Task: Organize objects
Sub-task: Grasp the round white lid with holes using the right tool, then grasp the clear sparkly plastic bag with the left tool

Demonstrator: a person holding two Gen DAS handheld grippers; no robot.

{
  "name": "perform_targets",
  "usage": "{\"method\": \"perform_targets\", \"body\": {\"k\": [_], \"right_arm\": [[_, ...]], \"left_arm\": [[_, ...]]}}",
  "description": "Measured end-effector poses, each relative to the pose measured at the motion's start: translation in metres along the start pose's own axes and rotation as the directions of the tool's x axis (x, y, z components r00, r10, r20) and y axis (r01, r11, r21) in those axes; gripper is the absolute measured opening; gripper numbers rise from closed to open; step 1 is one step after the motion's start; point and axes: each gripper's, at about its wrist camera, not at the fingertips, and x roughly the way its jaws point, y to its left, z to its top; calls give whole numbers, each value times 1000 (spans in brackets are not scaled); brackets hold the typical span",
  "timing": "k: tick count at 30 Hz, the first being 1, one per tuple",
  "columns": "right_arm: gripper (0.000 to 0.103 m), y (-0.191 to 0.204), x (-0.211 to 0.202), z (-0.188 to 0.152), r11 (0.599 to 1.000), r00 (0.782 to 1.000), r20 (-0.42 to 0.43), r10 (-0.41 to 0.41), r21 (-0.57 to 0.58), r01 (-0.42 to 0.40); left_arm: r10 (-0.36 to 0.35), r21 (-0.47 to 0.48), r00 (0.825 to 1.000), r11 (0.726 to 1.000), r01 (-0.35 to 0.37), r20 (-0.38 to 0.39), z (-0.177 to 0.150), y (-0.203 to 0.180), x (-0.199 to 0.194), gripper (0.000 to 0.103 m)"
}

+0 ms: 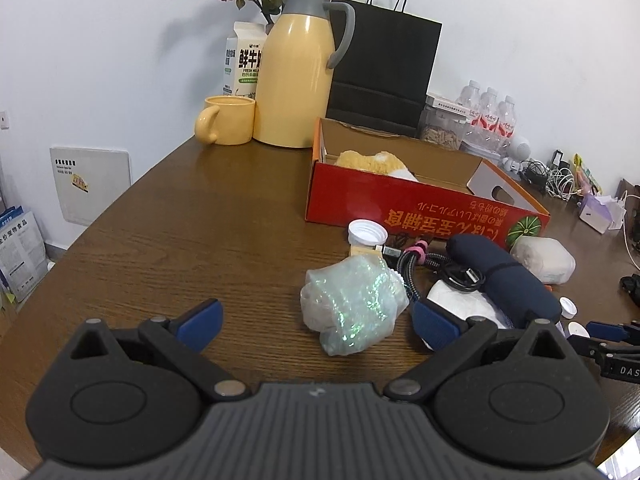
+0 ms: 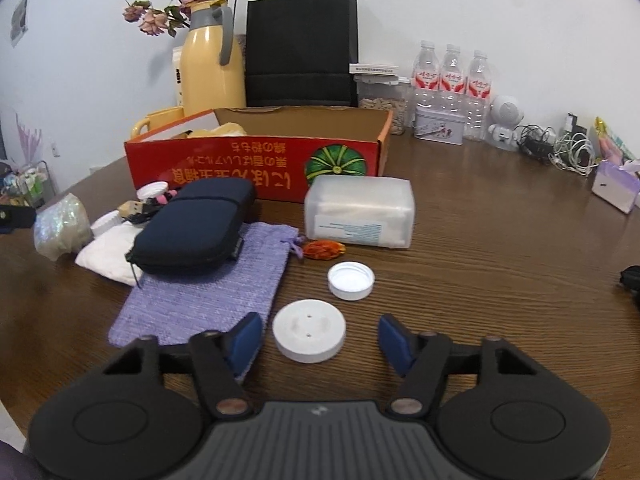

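A dark brown wood-grain table [image 2: 500, 248] carries an open red cardboard box [image 2: 256, 168], with a yellow thermos jug [image 1: 296, 76] and a yellow mug [image 1: 226, 120] behind it near the wall. In front of the box lie a lilac knitted pouch [image 2: 208, 300] under a navy zip case [image 2: 196, 228], a frosted plastic box [image 2: 360, 212], a white bottle cap [image 2: 351, 281], a white round disc [image 2: 309, 336] and an iridescent crumpled bag [image 1: 352, 304].

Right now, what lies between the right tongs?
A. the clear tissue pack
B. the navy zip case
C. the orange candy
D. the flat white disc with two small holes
D: the flat white disc sits between the right tongs, pads not touching it.
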Motion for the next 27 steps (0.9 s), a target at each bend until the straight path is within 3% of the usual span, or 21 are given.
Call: {"method": "perform_targets", "body": {"k": [2, 18, 27], "right_arm": [[39, 2, -1, 0, 1000, 1000, 4, 23, -7, -23], [38, 3, -10, 2, 999, 997, 77, 28, 15, -29], [38, 11, -13, 6, 999, 993, 110, 43, 8, -44]], "left_arm": [[-2, -4, 1000, 1000, 2, -1, -1, 1, 0, 103], [-10, -3, 1000, 1000, 10, -29, 0, -10, 21, 103], [5, -51, 999, 999, -7, -44, 4, -14, 42, 103]]}}
